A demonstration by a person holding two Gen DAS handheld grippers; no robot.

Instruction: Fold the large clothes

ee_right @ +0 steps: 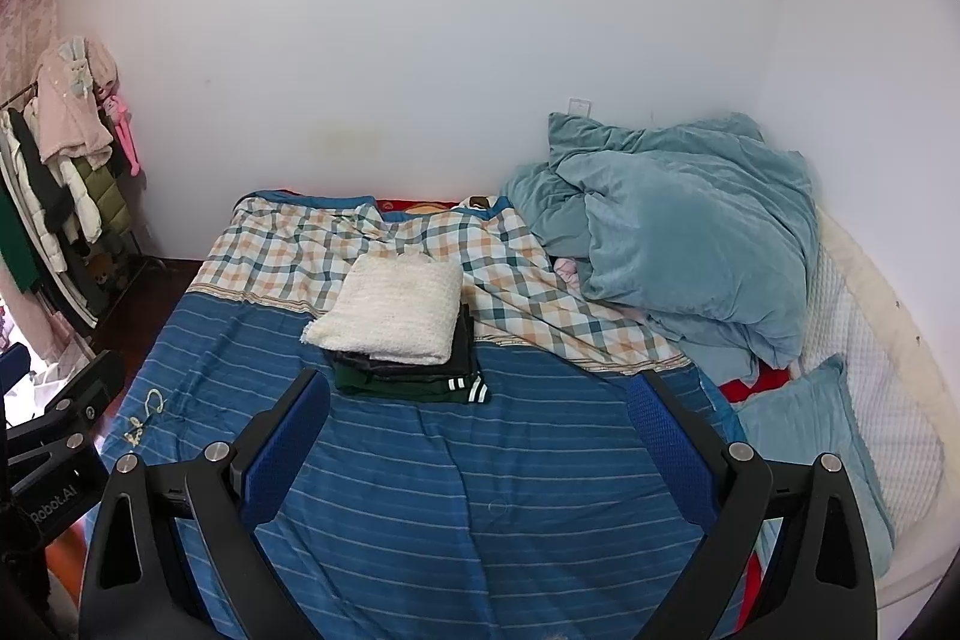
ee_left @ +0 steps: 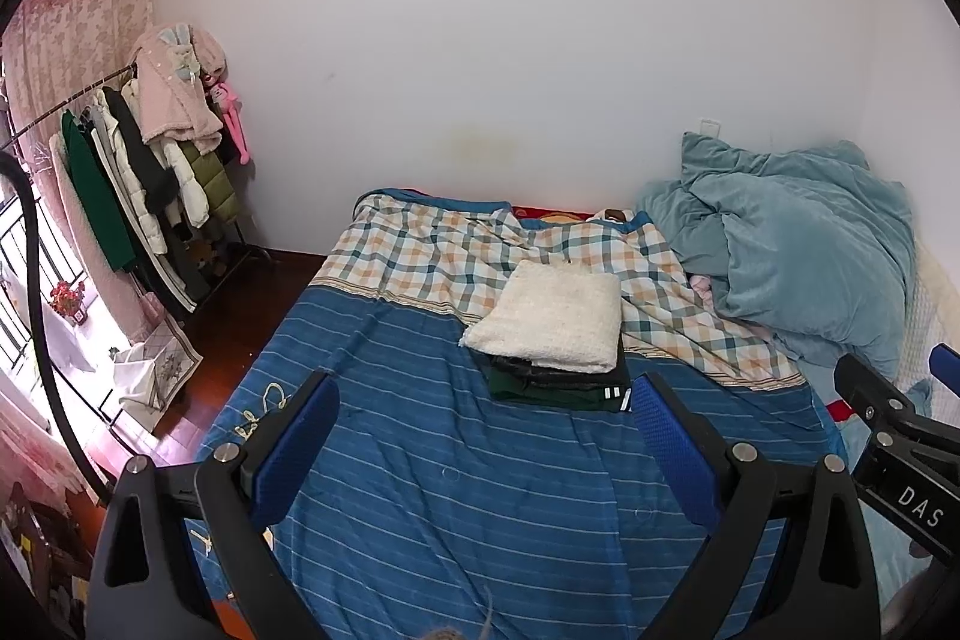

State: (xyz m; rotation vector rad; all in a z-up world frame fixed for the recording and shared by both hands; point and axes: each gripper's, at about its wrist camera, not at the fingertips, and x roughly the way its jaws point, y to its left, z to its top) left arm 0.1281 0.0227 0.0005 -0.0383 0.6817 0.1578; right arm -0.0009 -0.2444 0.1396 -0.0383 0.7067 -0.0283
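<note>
A stack of folded clothes lies in the middle of the bed: a cream fluffy garment (ee_left: 549,319) (ee_right: 390,310) on top, a dark one under it, and a dark green one with white stripes (ee_left: 552,391) (ee_right: 414,388) at the bottom. My left gripper (ee_left: 483,400) is open above the blue striped bedspread (ee_left: 450,490), short of the stack, holding nothing. My right gripper (ee_right: 477,397) is also open and empty, just in front of the stack. Each gripper shows at the edge of the other's view.
A rumpled teal duvet (ee_right: 678,232) is heaped at the bed's far right, with a teal pillow (ee_right: 804,436) nearer. A checked sheet (ee_left: 420,250) covers the bed's far end. A clothes rack with coats (ee_left: 150,172) stands on the left by the wall.
</note>
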